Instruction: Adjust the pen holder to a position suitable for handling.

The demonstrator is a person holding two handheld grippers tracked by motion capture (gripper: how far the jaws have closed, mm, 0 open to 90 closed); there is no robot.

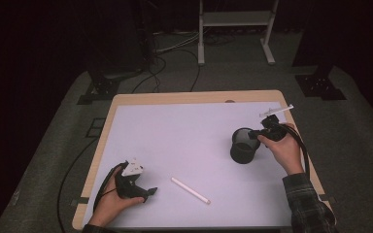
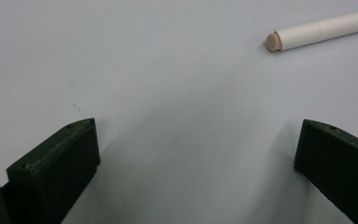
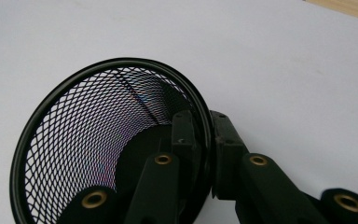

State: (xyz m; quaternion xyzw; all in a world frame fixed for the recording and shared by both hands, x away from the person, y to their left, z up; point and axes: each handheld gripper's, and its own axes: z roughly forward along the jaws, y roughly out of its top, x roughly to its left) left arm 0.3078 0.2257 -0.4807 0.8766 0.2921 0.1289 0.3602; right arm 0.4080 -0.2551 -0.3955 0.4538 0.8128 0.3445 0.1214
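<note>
- The white pen (image 1: 190, 191) lies flat on the tabletop (image 1: 184, 141), just ahead of the left tongs (image 1: 148, 192) and slightly off to their right side; in the left gripper view its capped end (image 2: 273, 41) sits beyond the right jaw, above and outside the gap.
- Its long axis runs at a slant across the line of the left tongs, not along it, so the jaws would need to shift toward that side and straddle the barrel crosswise.
- The left tongs stand wide apart and hold nothing, low over the surface.
- The left hand (image 1: 114, 201) is by far the nearer to the pen; the right tongs (image 1: 258, 132) are well apart from it, on the far side.
- The right tongs are clamped on the rim of the black mesh cup (image 1: 244, 145), 1 jaw inside the wall and 1 outside, as the right gripper view shows (image 3: 200, 140). The cup looks tilted toward the pen's side, though how far I cannot tell.
- A second white stick (image 1: 277, 111) lies beyond the right tongs, near the tabletop's far edge.
- The surface is a plain pale sheet over a wooden top, smooth and bare around the pen.
- The room is dark, with grey carpet, cables and a metal stand (image 1: 235, 29) behind the tabletop.
</note>
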